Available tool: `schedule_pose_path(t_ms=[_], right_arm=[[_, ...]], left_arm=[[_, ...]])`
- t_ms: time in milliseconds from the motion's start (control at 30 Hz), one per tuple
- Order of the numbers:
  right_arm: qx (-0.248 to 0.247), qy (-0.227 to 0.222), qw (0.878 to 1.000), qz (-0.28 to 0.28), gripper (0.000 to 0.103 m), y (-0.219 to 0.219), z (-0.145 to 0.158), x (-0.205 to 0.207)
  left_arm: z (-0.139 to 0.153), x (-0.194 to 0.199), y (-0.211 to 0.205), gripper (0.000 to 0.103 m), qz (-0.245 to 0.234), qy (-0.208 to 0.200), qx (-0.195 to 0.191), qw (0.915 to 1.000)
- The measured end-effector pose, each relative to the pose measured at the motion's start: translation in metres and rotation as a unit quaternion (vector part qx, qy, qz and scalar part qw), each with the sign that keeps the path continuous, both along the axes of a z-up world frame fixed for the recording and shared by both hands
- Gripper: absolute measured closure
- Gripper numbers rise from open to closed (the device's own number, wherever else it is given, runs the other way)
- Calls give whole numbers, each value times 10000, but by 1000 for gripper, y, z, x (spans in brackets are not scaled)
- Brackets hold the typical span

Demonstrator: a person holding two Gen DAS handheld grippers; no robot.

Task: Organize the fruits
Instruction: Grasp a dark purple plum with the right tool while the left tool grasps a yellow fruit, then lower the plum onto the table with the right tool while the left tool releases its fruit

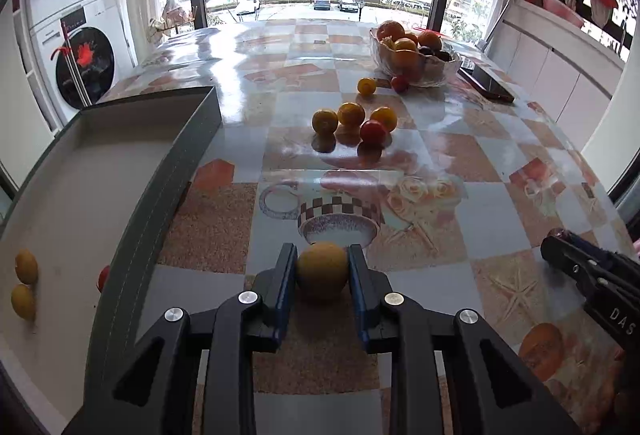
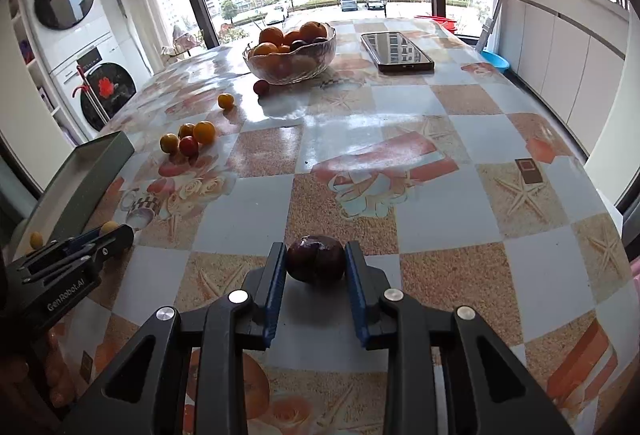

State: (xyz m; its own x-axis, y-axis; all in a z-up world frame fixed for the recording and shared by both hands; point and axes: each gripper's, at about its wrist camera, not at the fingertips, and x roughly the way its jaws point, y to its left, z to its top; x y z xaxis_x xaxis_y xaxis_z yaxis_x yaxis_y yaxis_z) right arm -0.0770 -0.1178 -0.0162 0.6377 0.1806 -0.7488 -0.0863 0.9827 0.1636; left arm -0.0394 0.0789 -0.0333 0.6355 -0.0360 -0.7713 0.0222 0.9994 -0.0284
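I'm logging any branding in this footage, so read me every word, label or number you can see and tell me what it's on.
"GenRobot.AI", on the body of the left gripper, seen from the right wrist view.
"DAS", cut off at the picture's edge, on the body of the right gripper, seen from the left wrist view.
The washing machine panel markings are too small to read.

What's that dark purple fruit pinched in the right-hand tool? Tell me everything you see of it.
The dark purple fruit is small, roundish and plum-like, with glossy, nearly black-maroon skin catching a pale highlight on top. The right gripper pinches it by the sides between its blue-padded fingers, above the patterned tablecloth; whether its underside touches the cloth is unclear. It appears whole and unbruised.
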Motion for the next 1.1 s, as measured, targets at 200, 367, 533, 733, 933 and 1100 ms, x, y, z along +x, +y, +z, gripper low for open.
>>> schedule_pose_path(t_ms=[200, 367, 533, 733, 933, 1100], right_arm=[[-33, -10, 10000, 4, 71, -1, 0, 0], [3, -14, 10000, 10, 71, -1, 0, 0], [2, -15, 10000, 10, 71, -1, 0, 0], [-38, -23, 10000, 4, 71, -1, 0, 0], [-786, 14, 9969, 49, 67, 21, 0, 1], [-946, 37, 9955, -95, 64, 22, 0, 1]], left_arm=[[0, 0, 0, 76, 4, -8, 1, 10000], [0, -1, 0, 76, 5, -12, 32, 10000], [0, -1, 1, 76, 7, -13, 39, 10000], [1, 2, -4, 76, -53, 48, 235, 9997], [2, 18, -2, 76, -13, 194, 177, 9997], [2, 17, -2, 75, -15, 158, 229, 9996]])
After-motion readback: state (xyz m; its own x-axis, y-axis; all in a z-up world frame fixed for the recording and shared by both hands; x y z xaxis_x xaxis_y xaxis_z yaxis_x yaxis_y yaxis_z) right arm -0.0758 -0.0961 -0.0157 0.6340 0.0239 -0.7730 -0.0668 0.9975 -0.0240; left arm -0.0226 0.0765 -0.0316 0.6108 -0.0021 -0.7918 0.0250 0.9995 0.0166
